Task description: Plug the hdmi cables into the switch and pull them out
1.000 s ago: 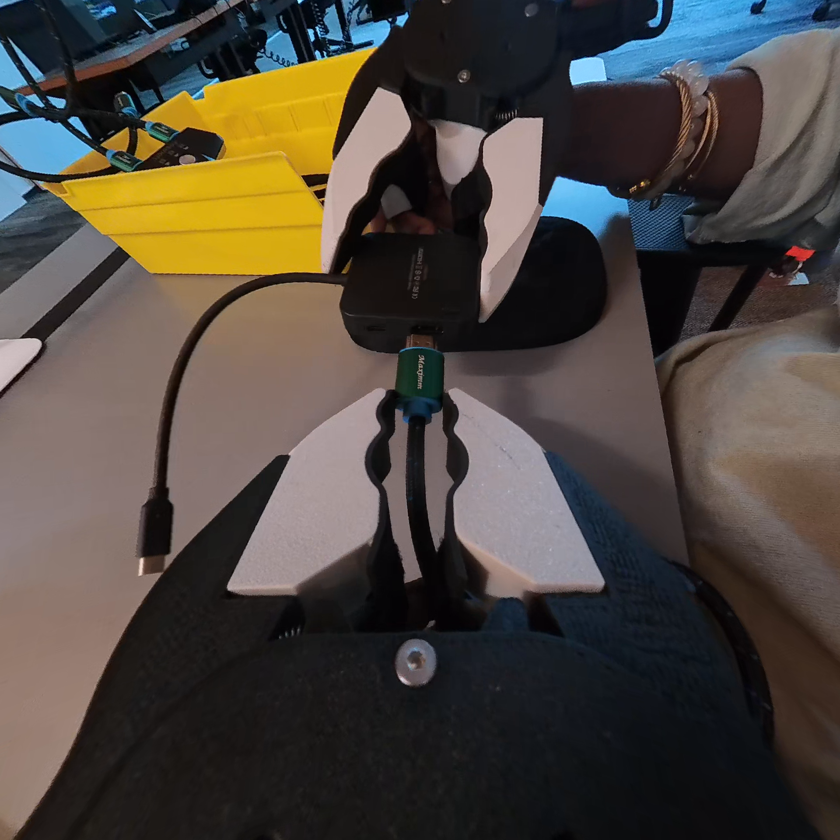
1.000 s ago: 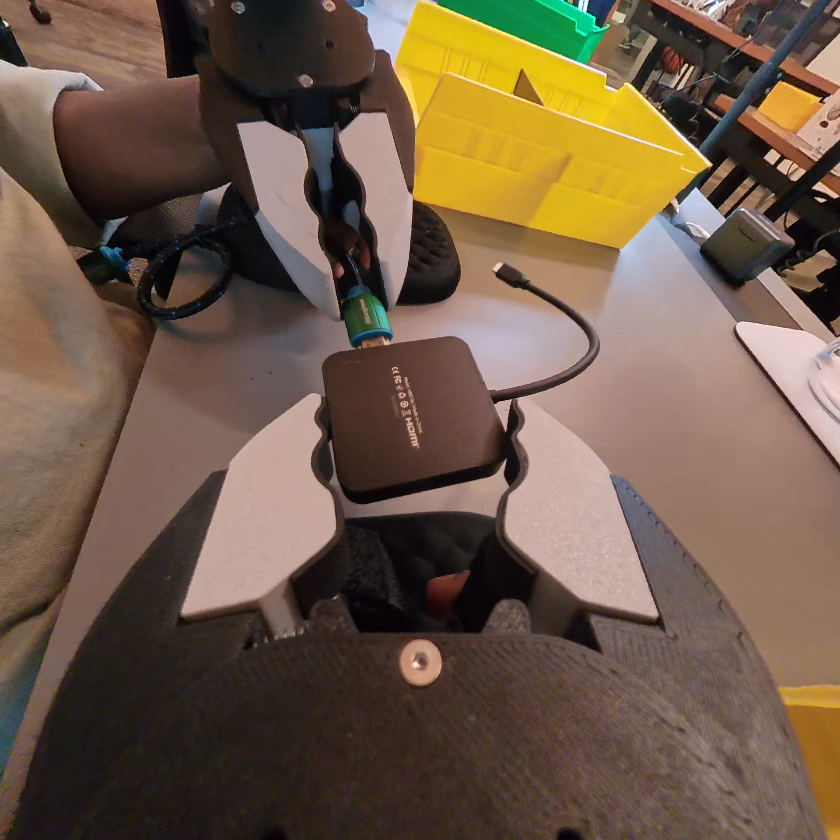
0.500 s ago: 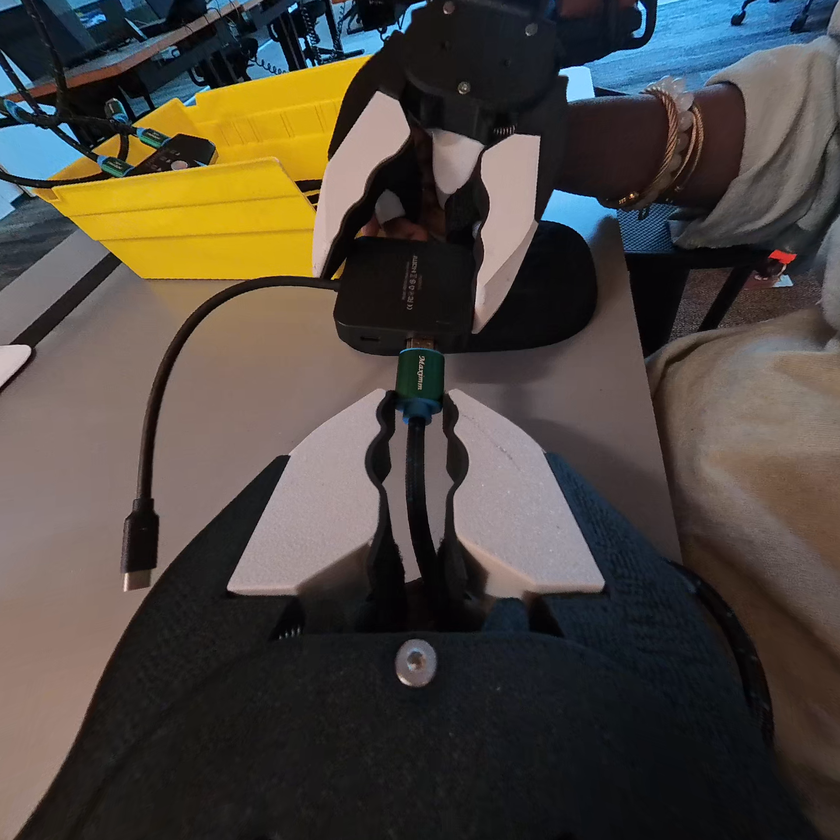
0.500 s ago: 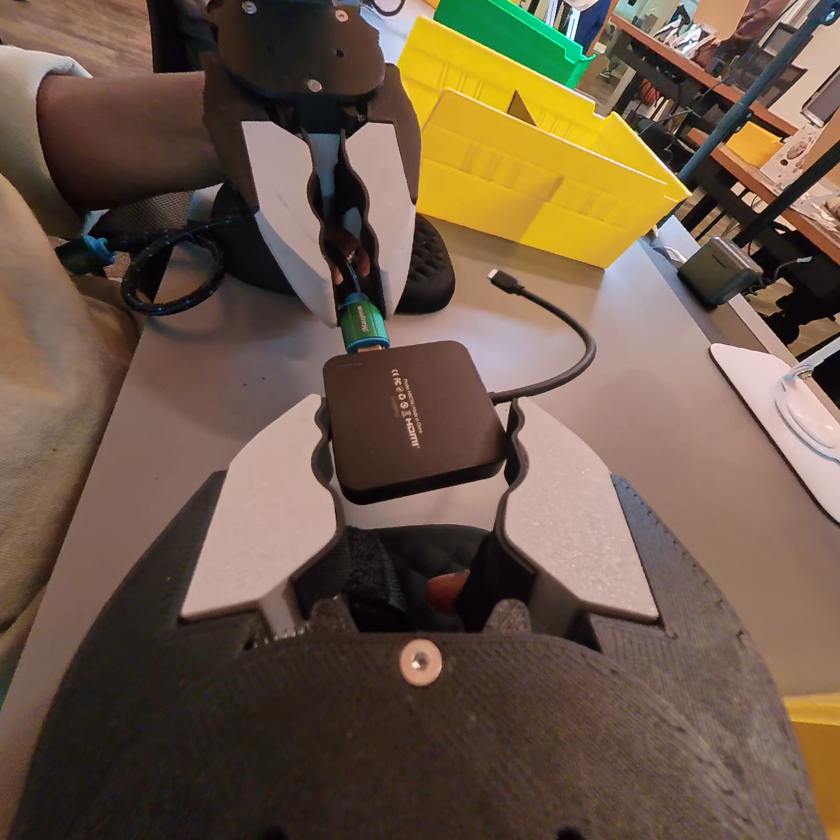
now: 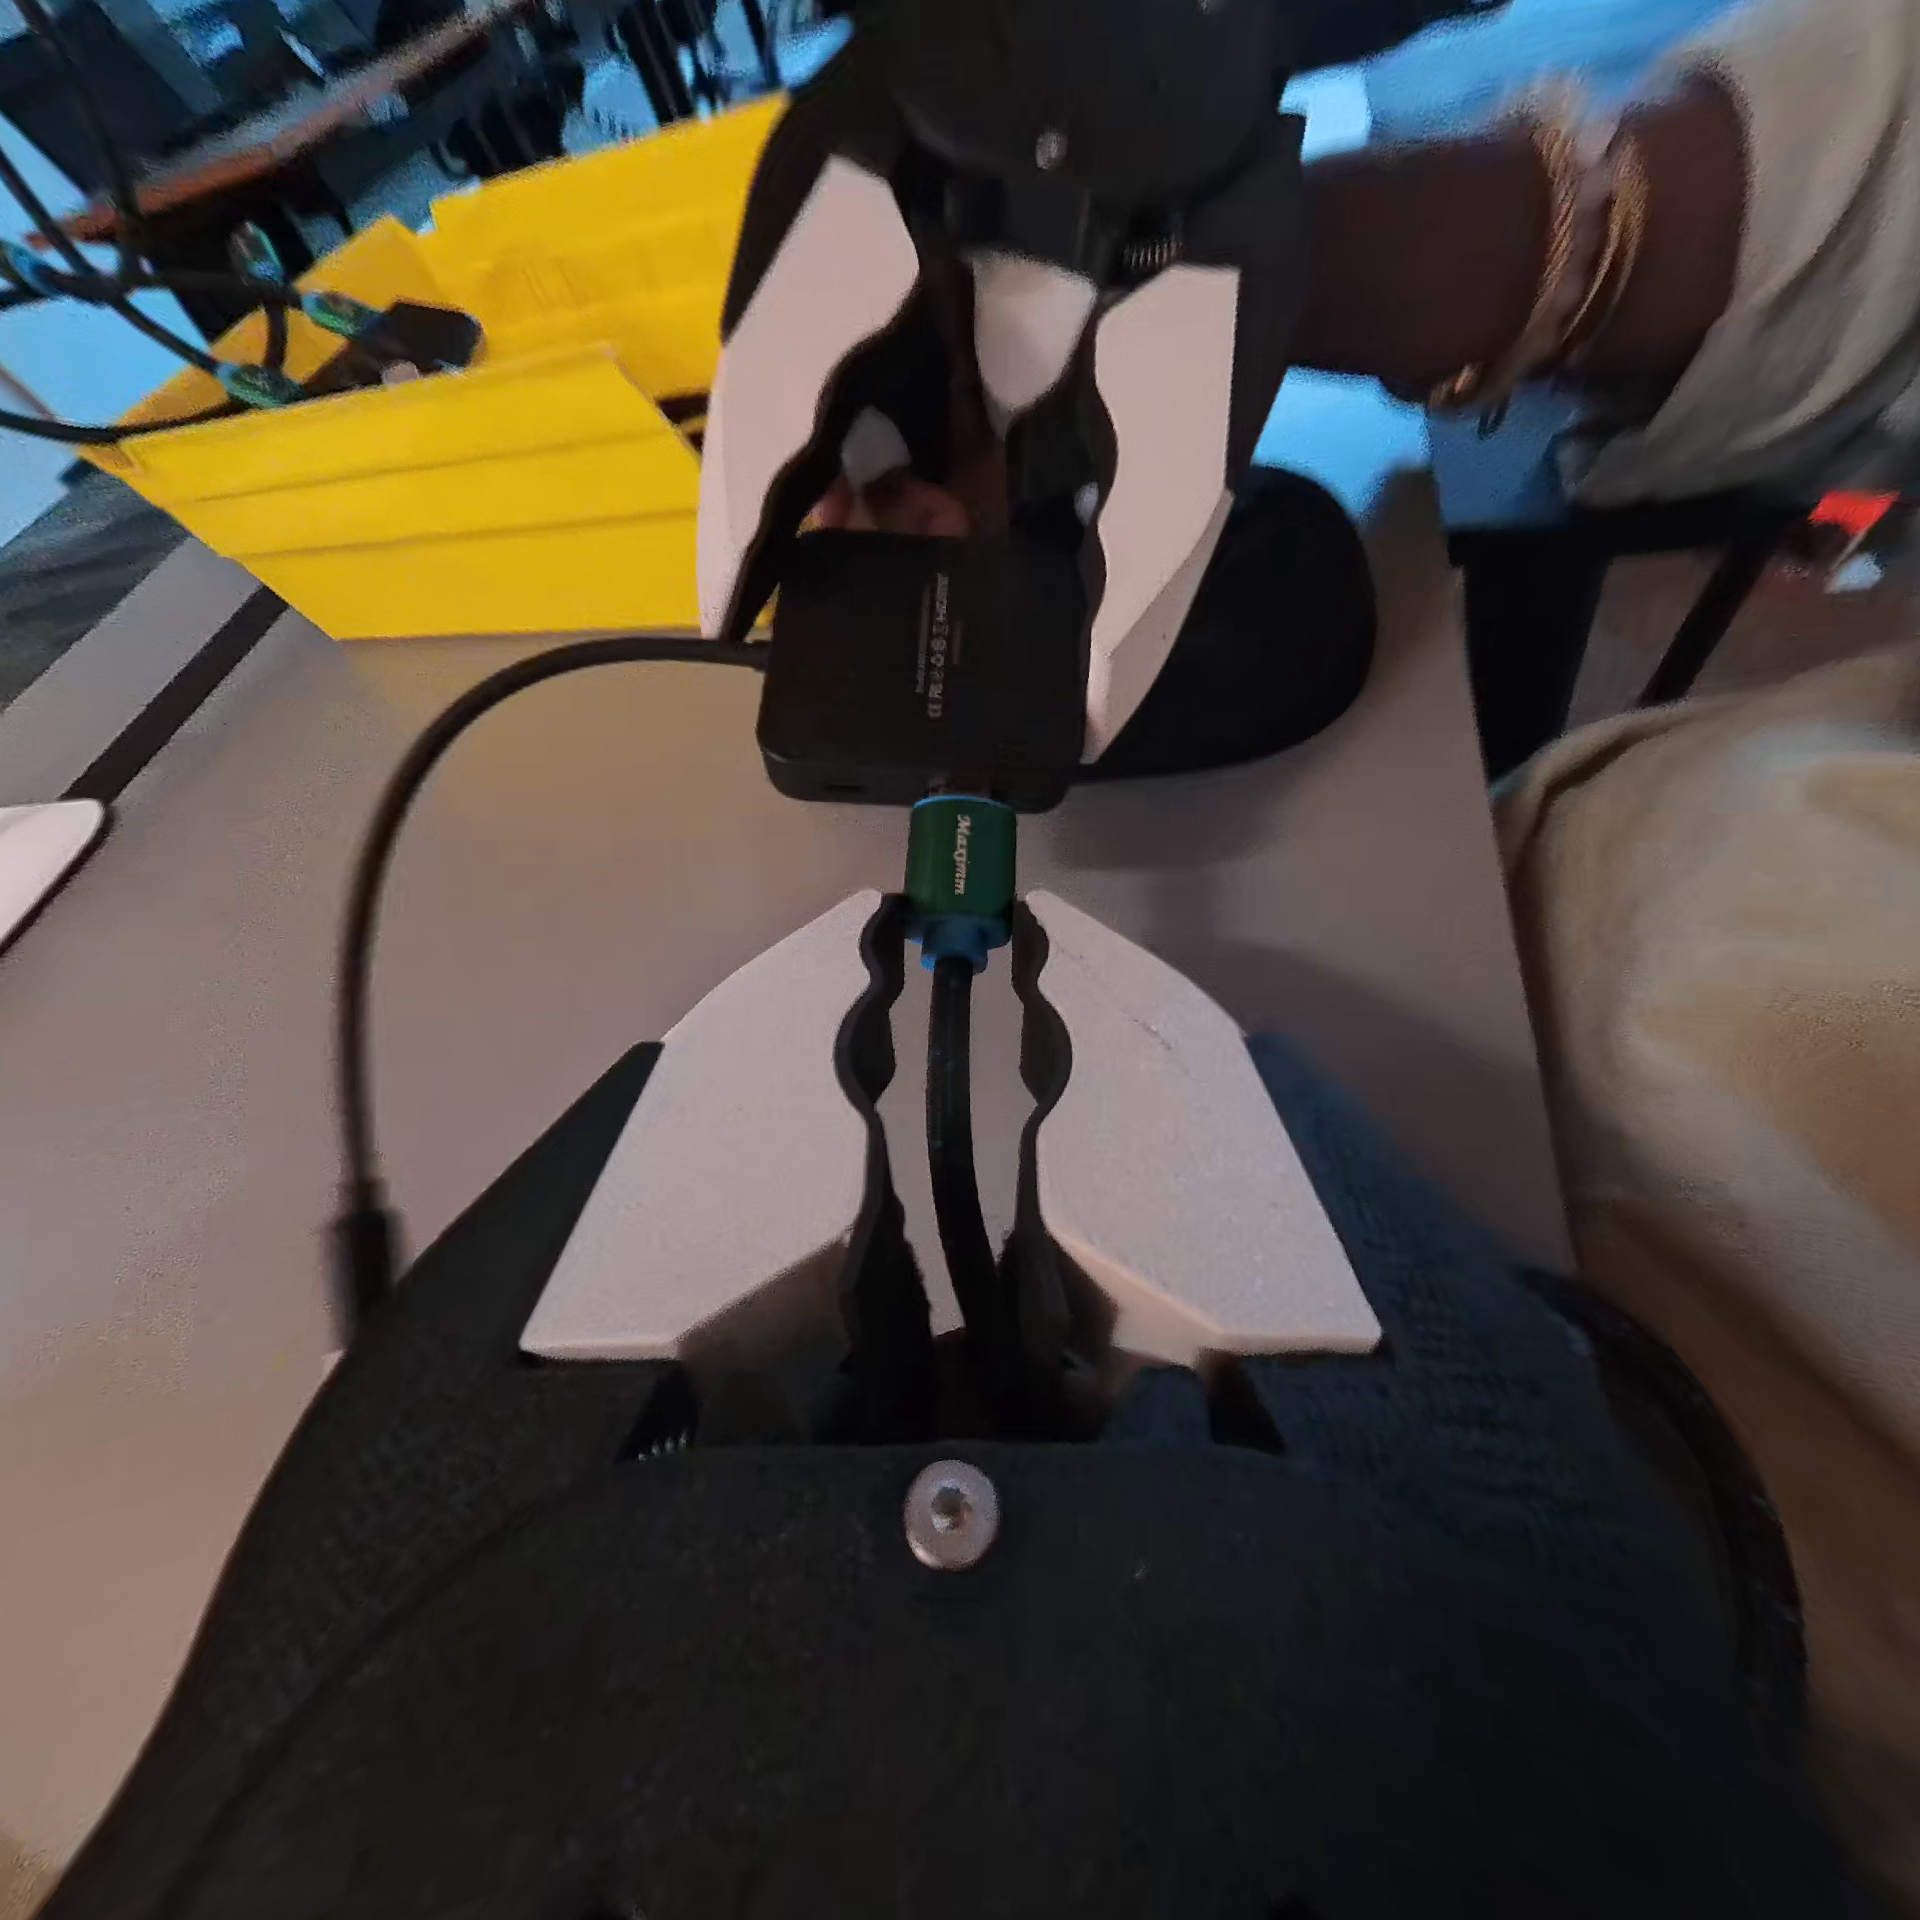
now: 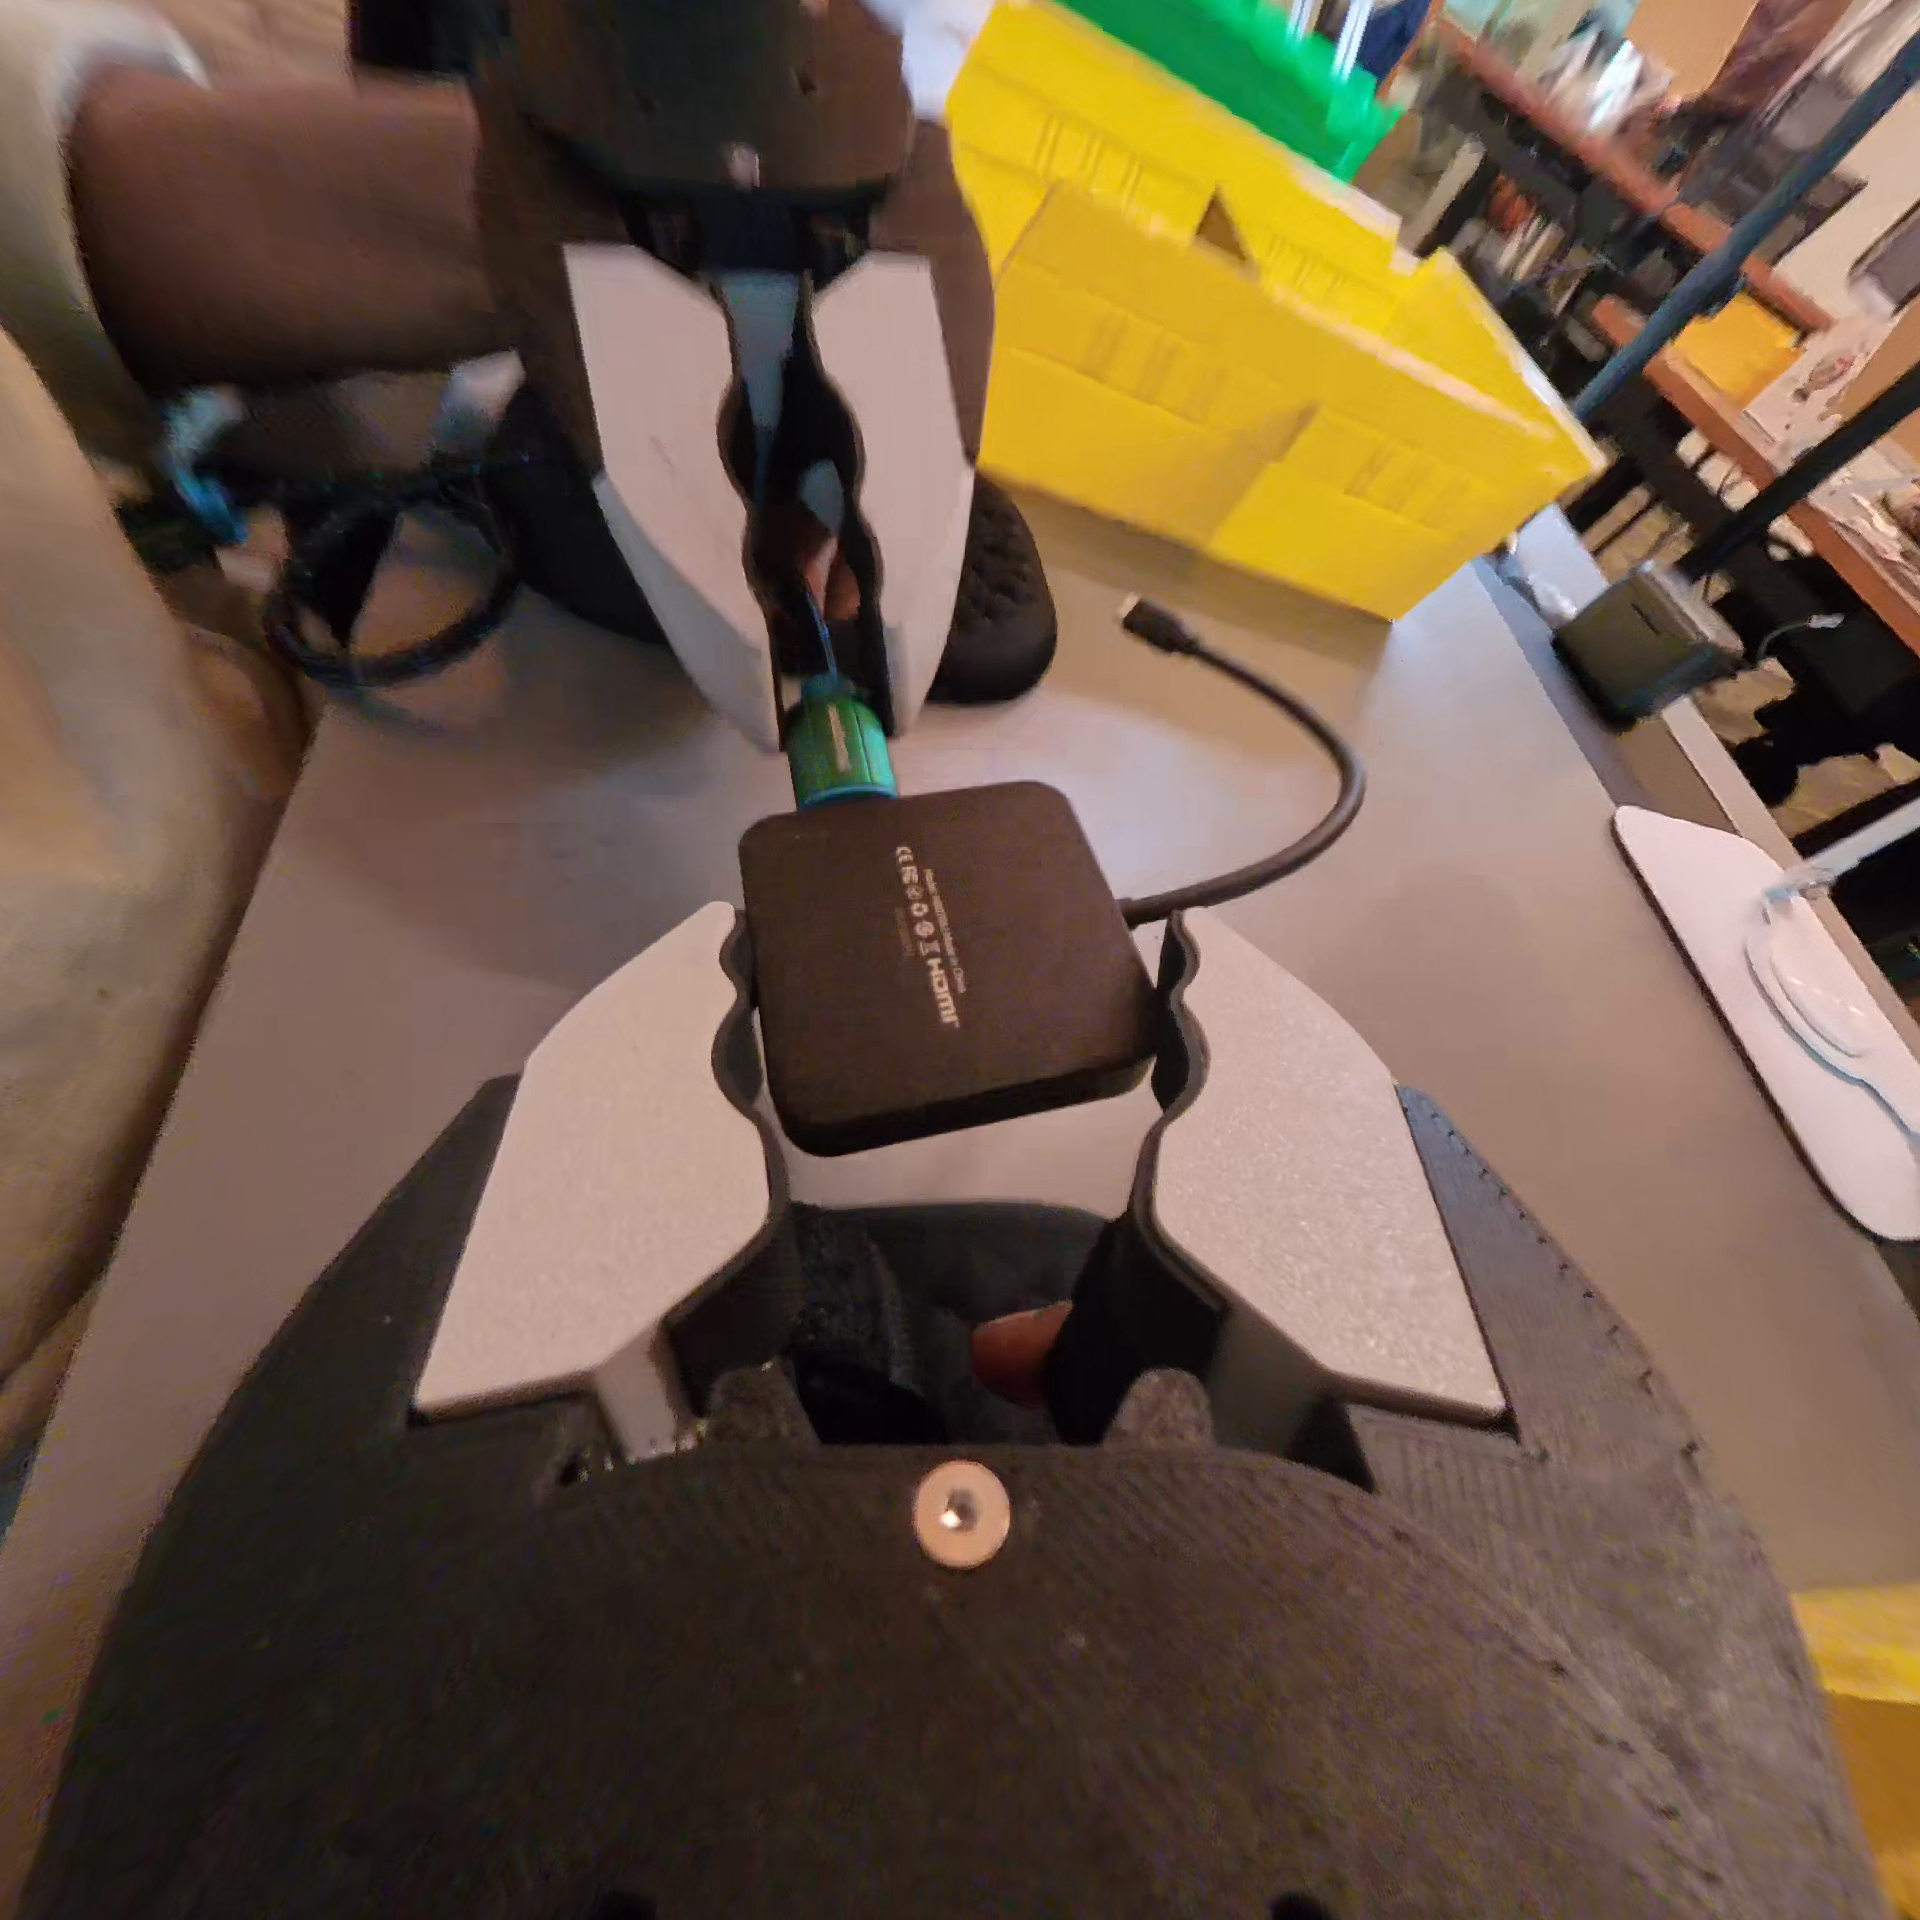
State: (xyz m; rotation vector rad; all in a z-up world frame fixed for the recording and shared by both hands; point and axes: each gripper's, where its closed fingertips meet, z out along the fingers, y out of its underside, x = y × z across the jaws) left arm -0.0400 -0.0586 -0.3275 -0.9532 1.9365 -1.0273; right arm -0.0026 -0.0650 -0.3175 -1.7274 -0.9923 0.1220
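Note:
My left gripper (image 5: 951, 920) is shut on a black HDMI cable (image 5: 951, 1081) just behind its green plug (image 5: 958, 860). The plug is pressed against a port on the near edge of the black switch (image 5: 925, 665), with almost no metal tip showing. My right gripper (image 6: 951, 930) is shut on the sides of the switch (image 6: 945, 966) and holds it a little above the grey table (image 6: 520, 831). In the right wrist view the left gripper (image 6: 831, 717) faces me with the green plug (image 6: 831, 753) at the switch's far edge.
The switch's thin black lead (image 5: 358, 935) curves left over the table to a loose small plug. Yellow bins (image 5: 436, 499) stand behind, one holding another switch with cables. A black wrist rest (image 6: 997, 613), a cable coil (image 6: 384, 603) and a white pad (image 6: 1766, 987) lie around.
The plug and switch have come together: the metal tip that showed between them is now almost fully inside the port. Both grippers kept their holds.

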